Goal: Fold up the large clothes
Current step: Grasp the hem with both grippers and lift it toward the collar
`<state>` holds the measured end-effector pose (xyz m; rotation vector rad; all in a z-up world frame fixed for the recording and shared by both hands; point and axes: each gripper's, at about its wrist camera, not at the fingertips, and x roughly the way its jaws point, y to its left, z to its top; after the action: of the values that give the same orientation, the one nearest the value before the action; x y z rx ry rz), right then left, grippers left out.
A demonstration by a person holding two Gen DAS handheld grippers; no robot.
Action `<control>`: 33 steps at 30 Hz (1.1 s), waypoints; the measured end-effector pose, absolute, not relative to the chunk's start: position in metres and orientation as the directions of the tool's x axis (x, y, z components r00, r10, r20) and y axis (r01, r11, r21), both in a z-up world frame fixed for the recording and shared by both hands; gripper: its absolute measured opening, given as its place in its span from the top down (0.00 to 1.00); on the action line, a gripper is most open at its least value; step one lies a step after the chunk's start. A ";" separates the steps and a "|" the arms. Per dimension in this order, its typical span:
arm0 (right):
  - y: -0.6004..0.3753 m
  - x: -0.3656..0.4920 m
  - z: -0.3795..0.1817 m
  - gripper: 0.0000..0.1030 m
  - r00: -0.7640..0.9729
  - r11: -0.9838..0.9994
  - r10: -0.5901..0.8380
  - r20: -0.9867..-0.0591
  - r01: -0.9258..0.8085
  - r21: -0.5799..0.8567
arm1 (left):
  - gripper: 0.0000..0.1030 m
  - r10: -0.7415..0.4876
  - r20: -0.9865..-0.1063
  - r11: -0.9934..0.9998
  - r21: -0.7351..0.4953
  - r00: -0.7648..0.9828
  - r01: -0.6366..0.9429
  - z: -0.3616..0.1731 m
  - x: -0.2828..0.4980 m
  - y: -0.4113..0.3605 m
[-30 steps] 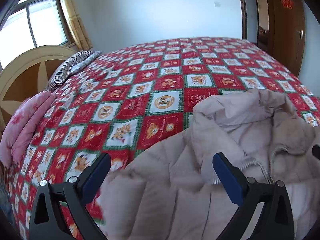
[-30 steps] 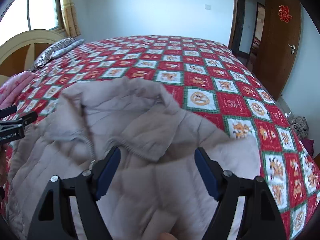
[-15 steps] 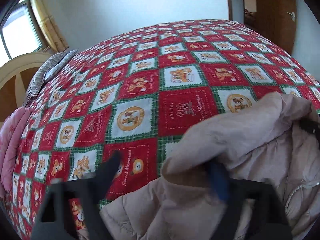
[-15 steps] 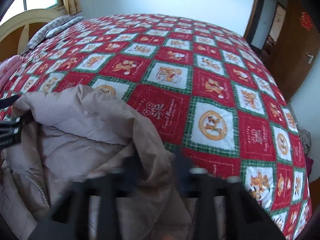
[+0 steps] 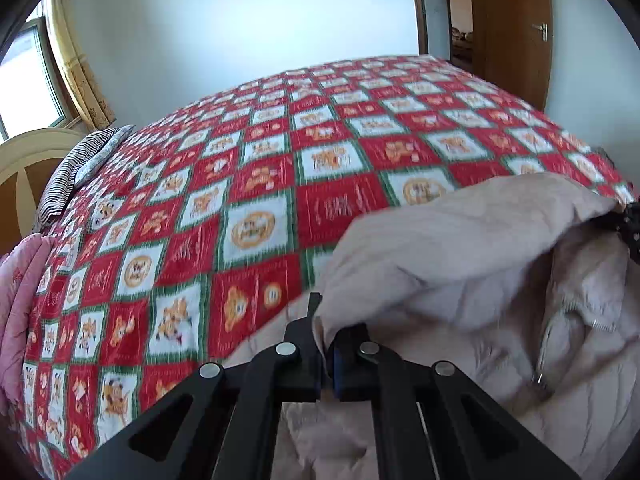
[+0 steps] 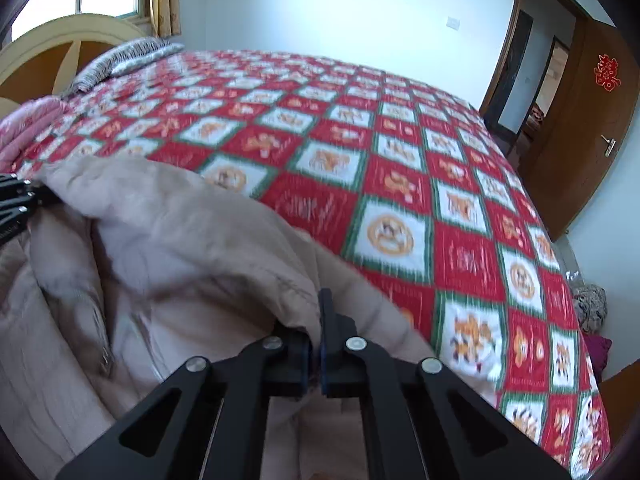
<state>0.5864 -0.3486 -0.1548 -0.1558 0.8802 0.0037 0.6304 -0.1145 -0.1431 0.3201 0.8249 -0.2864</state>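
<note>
A beige quilted jacket lies on the near side of the bed, its collar raised and its zipper showing. My left gripper is shut on the jacket's left shoulder edge, fabric pinched between the blue pads. In the right wrist view the same jacket fills the lower left. My right gripper is shut on its right shoulder edge. The other gripper's black frame shows at the far left of that view, at the collar's other end.
The bed carries a red, white and green patterned quilt. A striped pillow and a pink folded blanket lie by the headboard. A wooden door stands at the right, and a window at the left.
Both grippers went from wide open to shut, each pinching a shoulder edge of the jacket. Both moved forward and lower over the jacket, and the collar now stands raised between them.
</note>
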 end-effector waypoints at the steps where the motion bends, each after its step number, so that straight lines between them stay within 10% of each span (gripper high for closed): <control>1: -0.349 0.586 -0.160 0.97 0.630 0.988 -0.065 -0.774 -0.066 -0.137 | 0.98 -0.123 -0.760 0.914 0.164 0.639 0.372 -0.147 0.628 -0.113; 13: -0.350 0.572 -0.179 0.90 0.559 0.987 -0.091 -0.824 -0.061 -0.151 | 0.98 -0.072 -0.783 0.892 0.226 0.618 0.390 -0.191 0.611 -0.117; 17: -0.355 0.550 -0.162 0.49 0.586 0.988 -0.109 -0.803 -0.027 -0.154 | 0.98 -0.079 -0.781 0.896 0.216 0.619 0.388 -0.191 0.612 -0.115; 26: -0.344 0.557 -0.109 0.49 0.751 0.995 -0.037 -0.659 0.089 0.046 | 0.98 -0.045 -0.760 0.882 0.275 0.648 0.384 -0.194 0.606 -0.121; 33: -0.306 0.613 -0.170 0.52 0.587 1.000 -0.004 -0.810 0.016 0.007 | 0.97 -0.033 -0.727 0.869 0.318 0.685 0.380 -0.178 0.590 -0.119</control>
<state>0.6127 -0.3064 -0.1696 0.0137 0.9437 -0.0114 0.5904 -0.1187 -0.1778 0.4742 0.7878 -0.2411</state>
